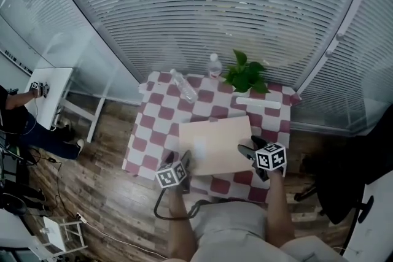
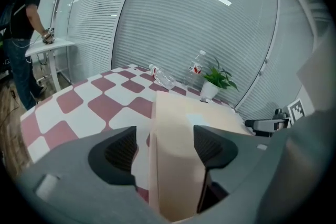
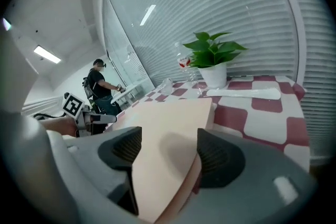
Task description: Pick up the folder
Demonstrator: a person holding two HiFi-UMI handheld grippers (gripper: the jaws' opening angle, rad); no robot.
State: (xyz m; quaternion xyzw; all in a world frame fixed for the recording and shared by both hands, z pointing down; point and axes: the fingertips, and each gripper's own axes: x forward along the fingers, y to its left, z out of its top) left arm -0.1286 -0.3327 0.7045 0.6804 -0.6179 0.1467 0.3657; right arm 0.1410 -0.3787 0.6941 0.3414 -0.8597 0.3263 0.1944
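2 near corners of the beige folder (image 1: 215, 145), lying on the checkered counter (image 1: 147, 132), sat between the spread jaws of the left tool (image 2: 164, 147) and the right tool (image 3: 168, 147), both released. The grasp looked about to be set; next, both needed to clench together, then lift level.

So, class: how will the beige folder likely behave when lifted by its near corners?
Probably light: the folder looks thin. It may sag midway, since left tongs and right tongs sit only at near corners. Its smooth face could slip.
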